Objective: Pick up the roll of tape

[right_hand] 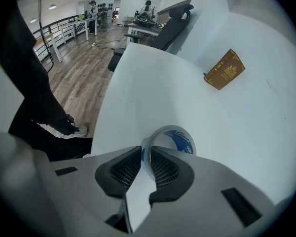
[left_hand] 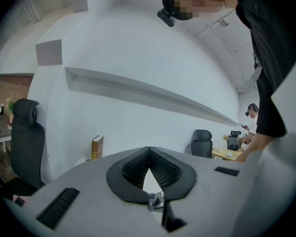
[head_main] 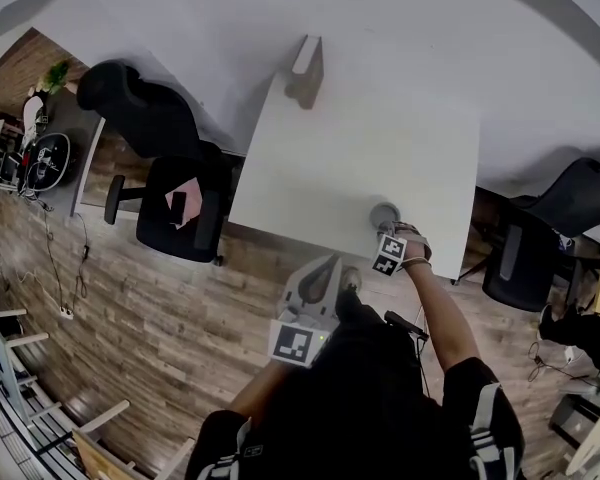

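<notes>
So far: right gripper is down on the tape, tilted steeply, one jaw inside the hole and one outside – the reach looks done.
Right grip: jaws drawn in on the roll's near wall; the pads look to be touching it on both sides, so I'd call it gripped, though only just.
Left gripper: held level off the table's near edge, jaws together with nothing between them – no part in this.
Left to do: the lift; the roll seems to lie flat on the table, not yet raised.
Tape, place: close to the near edge, toward the right corner, well apart from the book standing at the far edge.
Tape, look: a ring lying hole-up, pale and part see-through, with a blue printed band on its far side; the wall is thin.
Judgement: a thin wall could slip if the pads sit off-centre.
</notes>
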Motion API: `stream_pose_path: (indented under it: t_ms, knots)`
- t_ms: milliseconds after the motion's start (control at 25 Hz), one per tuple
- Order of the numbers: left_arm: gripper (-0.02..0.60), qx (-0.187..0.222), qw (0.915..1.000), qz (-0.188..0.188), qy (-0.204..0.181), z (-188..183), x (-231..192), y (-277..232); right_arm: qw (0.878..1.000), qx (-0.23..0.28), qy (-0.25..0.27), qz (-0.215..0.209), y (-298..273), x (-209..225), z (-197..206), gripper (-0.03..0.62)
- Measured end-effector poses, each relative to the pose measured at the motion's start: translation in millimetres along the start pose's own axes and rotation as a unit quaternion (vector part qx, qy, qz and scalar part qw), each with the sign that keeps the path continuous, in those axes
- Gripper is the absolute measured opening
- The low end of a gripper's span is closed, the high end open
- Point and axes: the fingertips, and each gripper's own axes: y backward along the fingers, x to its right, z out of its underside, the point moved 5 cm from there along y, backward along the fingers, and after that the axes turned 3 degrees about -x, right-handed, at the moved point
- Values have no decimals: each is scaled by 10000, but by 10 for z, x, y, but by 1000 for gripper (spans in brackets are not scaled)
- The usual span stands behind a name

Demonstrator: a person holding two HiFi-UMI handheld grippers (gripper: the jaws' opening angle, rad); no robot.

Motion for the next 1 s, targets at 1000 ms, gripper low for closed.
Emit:
stream_pose_path:
  t_ms: [1000]
  knots:
    - [17, 165, 9974, 678, 175, 315, 240, 1850, 9917, 123, -1163, 532, 1330, -1973, -124, 72]
